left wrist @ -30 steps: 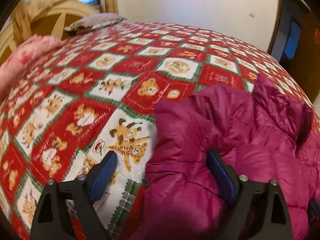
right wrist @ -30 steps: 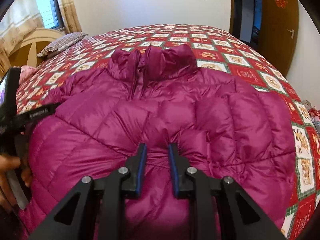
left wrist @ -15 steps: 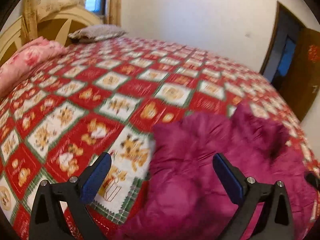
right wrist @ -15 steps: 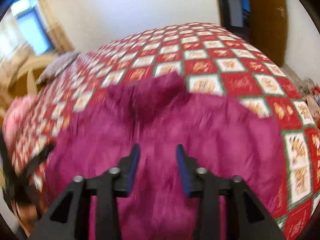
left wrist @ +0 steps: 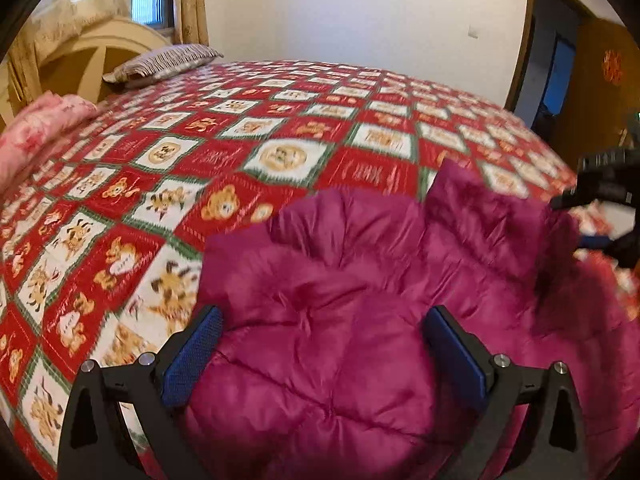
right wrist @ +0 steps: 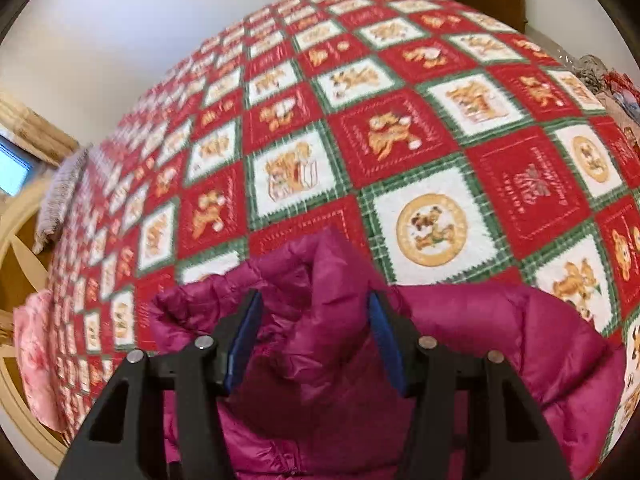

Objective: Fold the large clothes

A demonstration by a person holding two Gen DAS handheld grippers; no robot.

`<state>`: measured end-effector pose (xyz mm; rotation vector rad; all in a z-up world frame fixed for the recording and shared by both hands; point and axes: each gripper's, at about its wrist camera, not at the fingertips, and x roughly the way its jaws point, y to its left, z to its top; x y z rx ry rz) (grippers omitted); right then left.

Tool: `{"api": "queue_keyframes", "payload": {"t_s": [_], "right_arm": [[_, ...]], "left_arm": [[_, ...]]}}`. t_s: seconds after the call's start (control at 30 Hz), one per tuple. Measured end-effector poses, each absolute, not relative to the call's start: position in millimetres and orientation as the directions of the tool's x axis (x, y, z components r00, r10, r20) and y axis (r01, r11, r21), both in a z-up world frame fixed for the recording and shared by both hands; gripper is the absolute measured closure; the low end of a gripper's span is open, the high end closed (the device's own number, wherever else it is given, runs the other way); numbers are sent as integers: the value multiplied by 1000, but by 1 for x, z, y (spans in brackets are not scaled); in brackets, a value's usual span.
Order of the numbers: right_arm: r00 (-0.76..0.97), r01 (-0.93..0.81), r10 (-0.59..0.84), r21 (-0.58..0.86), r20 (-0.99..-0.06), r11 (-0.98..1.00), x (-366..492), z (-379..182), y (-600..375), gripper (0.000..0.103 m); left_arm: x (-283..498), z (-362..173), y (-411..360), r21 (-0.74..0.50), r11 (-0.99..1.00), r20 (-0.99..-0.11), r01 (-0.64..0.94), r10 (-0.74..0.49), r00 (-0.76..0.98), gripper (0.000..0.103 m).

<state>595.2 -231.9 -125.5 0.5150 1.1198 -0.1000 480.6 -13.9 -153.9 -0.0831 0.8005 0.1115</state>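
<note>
A magenta puffer jacket (left wrist: pixel 360 300) lies on a bed with a red, white and green bear-print quilt (left wrist: pixel 240 140). My left gripper (left wrist: pixel 320 340) is open, its jaws wide apart over the jacket's near left part. My right gripper (right wrist: pixel 316 340) is open above the jacket's collar (right wrist: pixel 320 272), which stands up between the jaws. The jacket (right wrist: pixel 500 340) spreads to the right under it. The right gripper also shows at the right edge of the left wrist view (left wrist: pixel 600 200).
A pink folded blanket (left wrist: pixel 36 128) and a striped pillow (left wrist: pixel 164 62) lie at the head of the bed by the cream headboard (left wrist: pixel 80 64). A doorway (left wrist: pixel 560 60) is at the far right. The quilt (right wrist: pixel 400 120) stretches beyond the jacket.
My right gripper has opened, let go of the jacket's middle and moved up to the collar. My left gripper has shifted over the jacket's left part and stays open.
</note>
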Motion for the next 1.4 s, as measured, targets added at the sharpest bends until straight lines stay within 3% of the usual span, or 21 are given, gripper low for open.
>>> {"api": "queue_keyframes", "payload": {"t_s": [0.07,0.1,0.13,0.23,0.43,0.57,0.7,0.83,0.97,1.1,1.13,1.17,1.2,1.23,1.4], "right_arm": [[427,316,177,330,-887,890,594,-132,-229,45],[419,302,187,331,-888,894,589,-135,-229,51],[415,293,193,331,-889,897,586,-136,-231,67],[419,261,211,340,-883,904,568,-133,-241,84],[451,250,177,314,-875,916,520,-123,-263,88],[444,277,166,311,-881,909,507,-148,-270,89],[549,261,179,371,-817,891,492,-163,-277,93],[660,210,89,297,-746,932,476,-167,-263,93],[677,210,61,272,-733,939,475,-166,-258,93],[689,205,91,313,-719,927,474,-168,-263,93],[691,204,95,320,-717,925,474,-168,-263,93],[692,203,97,322,-715,925,472,-168,-264,93],[693,202,99,324,-714,924,471,-168,-264,93],[694,202,101,327,-713,923,472,-168,-264,93],[699,200,112,343,-707,918,468,-169,-265,93]], "left_arm": [[482,-158,-20,-6,993,-729,-120,78,680,1],[484,-158,-20,-3,993,-733,-116,77,676,1],[484,-159,-20,-7,993,-736,-115,73,673,1],[484,-160,-16,-29,993,-738,-115,57,672,1],[483,-156,-15,-30,995,-737,-96,42,674,1],[476,-138,-17,-28,998,-724,-49,13,690,1],[475,-101,-19,-93,996,-665,-6,-57,745,1],[499,-76,-42,-107,992,-637,63,-117,762,1],[535,-83,-93,-62,988,-687,143,-146,712,1],[562,-103,-136,97,985,-713,144,-32,701,1],[567,-110,-141,146,980,-718,131,14,696,5],[568,-115,-141,180,976,-719,126,43,693,37],[568,-119,-137,192,973,-730,128,54,681,78],[567,-122,-130,179,975,-748,131,48,662,85],[543,-120,-84,62,995,-754,78,-4,657,86]]}}
